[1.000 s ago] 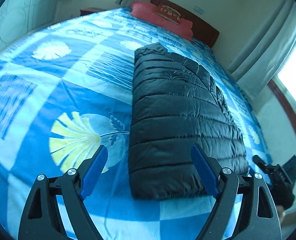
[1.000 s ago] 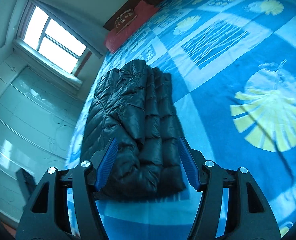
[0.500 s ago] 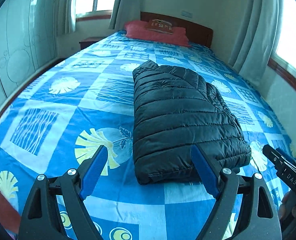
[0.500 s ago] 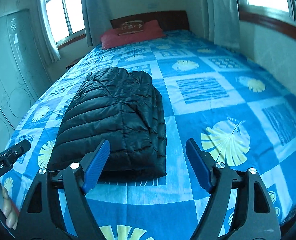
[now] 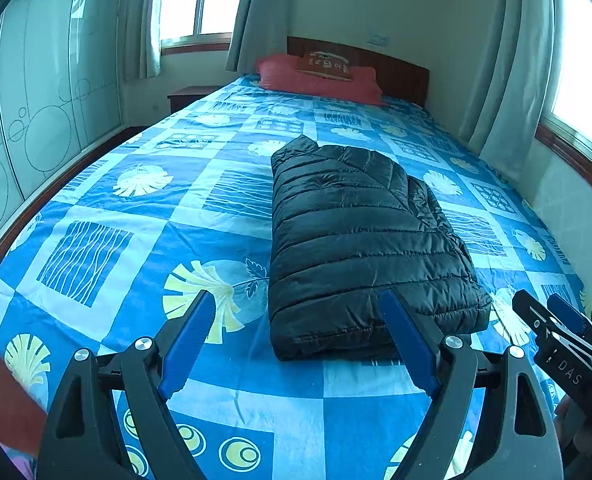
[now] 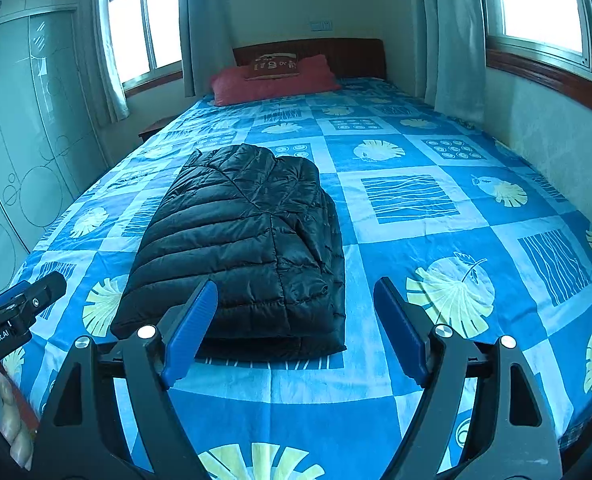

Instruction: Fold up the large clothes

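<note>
**Count of things in the bedroom**

One folded black puffer jacket (image 5: pixel 360 240) lies on one bed (image 5: pixel 136 216). One red pillow (image 5: pixel 316 82) carries one smaller brown cushion (image 5: pixel 326 66). Two windows (image 6: pixel 144 20) show, one nightstand (image 5: pixel 188 96), one wardrobe (image 5: pixel 36 100). Two grippers: left gripper (image 5: pixel 296 344), right gripper (image 6: pixel 294 330), two blue fingers (image 6: pixel 192 328) each.

"DAS" on right hand-held gripper (image 5: pixel 564 334); "GenRobot.AI" on left hand-held gripper (image 6: pixel 14 308)

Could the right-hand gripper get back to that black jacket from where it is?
Probably yes: the right gripper is open and empty, and only bare bedspread lies between it and the folded black jacket.
</note>
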Demonstrator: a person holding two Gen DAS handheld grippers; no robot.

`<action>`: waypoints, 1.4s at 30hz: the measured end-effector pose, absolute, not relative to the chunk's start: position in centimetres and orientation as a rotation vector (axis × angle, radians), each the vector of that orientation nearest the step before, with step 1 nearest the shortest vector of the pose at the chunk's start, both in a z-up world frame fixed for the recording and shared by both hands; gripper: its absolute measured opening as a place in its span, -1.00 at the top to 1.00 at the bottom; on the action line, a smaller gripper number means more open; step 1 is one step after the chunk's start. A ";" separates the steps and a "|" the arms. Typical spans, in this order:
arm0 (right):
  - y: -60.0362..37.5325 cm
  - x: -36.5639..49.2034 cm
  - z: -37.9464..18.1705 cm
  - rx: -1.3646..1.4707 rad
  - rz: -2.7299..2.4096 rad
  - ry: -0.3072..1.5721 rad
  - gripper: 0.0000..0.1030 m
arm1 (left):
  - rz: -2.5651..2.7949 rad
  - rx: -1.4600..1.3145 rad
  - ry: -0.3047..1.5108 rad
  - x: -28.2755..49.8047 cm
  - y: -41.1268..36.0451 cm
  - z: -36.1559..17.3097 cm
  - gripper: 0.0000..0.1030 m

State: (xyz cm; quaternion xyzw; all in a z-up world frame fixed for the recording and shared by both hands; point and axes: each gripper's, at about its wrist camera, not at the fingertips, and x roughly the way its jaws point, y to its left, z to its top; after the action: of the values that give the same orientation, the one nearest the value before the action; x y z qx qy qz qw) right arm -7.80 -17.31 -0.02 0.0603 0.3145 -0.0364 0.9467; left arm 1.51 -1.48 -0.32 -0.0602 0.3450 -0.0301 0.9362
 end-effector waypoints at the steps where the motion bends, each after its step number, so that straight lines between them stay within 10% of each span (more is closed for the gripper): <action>1: -17.3 -7.9 0.0 0.124 -0.072 0.638 -0.56 | -0.061 -0.122 0.702 1.4 -1.5 -0.2 -0.63; 42: -16.7 -8.6 0.4 0.122 -0.057 0.621 -0.57 | -0.072 -0.117 0.696 0.5 -2.2 0.0 -0.63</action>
State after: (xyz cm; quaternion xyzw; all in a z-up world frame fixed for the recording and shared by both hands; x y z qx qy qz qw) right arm -8.60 -16.72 0.36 0.0599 0.3055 -0.0282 0.9499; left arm 0.47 -2.24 0.01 -0.0575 0.3405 -0.0354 0.9378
